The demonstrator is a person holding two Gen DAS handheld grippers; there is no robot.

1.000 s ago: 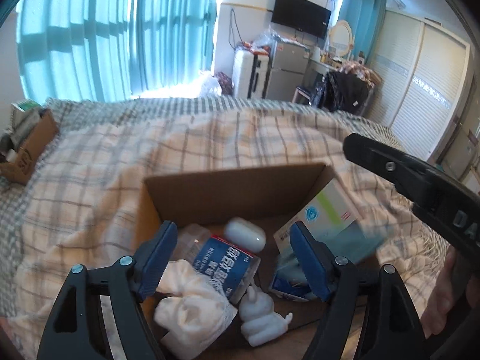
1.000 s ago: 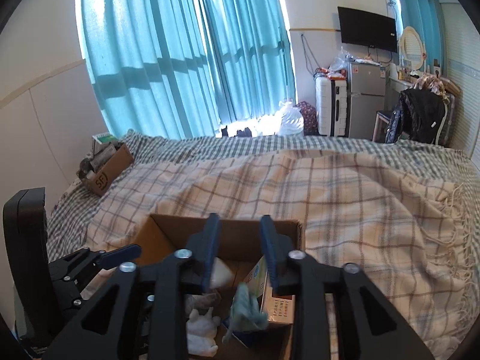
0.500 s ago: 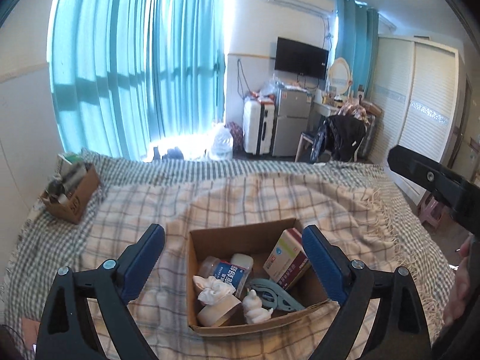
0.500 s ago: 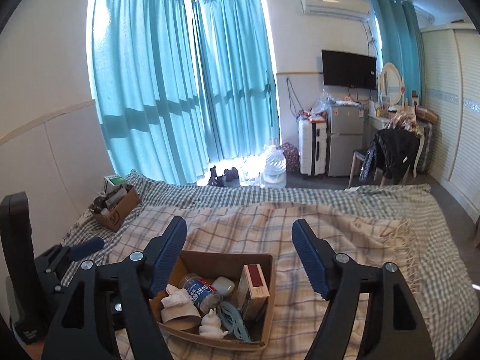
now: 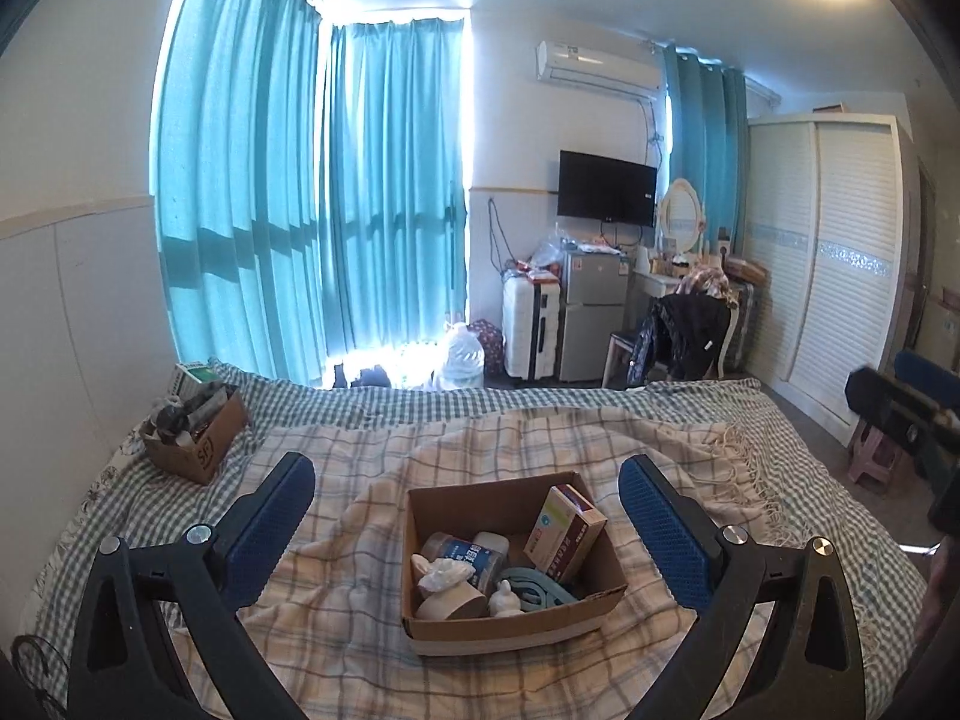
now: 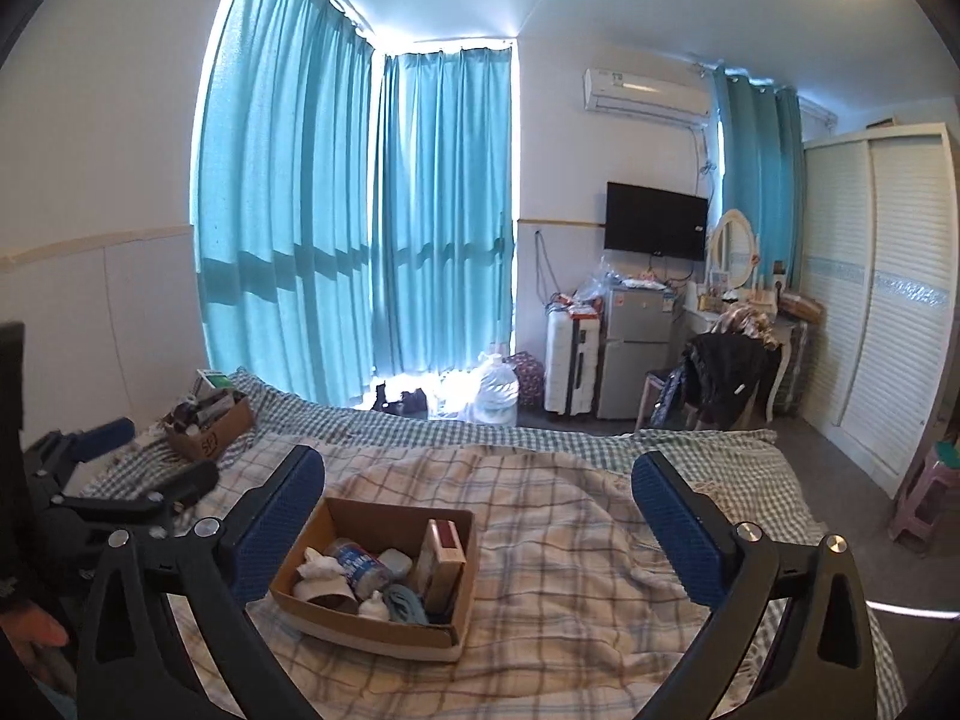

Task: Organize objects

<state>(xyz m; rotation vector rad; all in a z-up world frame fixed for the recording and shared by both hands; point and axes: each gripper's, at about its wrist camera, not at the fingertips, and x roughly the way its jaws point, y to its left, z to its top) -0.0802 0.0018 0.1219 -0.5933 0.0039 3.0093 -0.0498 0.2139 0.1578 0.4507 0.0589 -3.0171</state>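
**Both tongs lifted clear, box packed**

Since a second ago, both grippers have pulled up and back from the open brown cardboard box point(image 5: 510, 564), which now sits small at the left view's six o'clock, on the cream plaid blanket point(image 5: 540, 438). Left gripper point(image 5: 468, 531) and right gripper point(image 6: 479, 519) are both opening, jaws wide, nothing between them.

Judged from here, the tidy finish is to keep both tongs clear of the box rim.

Inside: a white-and-red carton point(image 5: 564, 531) leaning at the box's three o'clock, a blue-labelled clear jar point(image 5: 474, 555), a white crumpled cloth point(image 5: 444, 570), a white figurine point(image 5: 504, 603), a teal strap point(image 5: 534, 591). A second cardboard box point(image 5: 195, 435), full of clutter, lies at ten o'clock.
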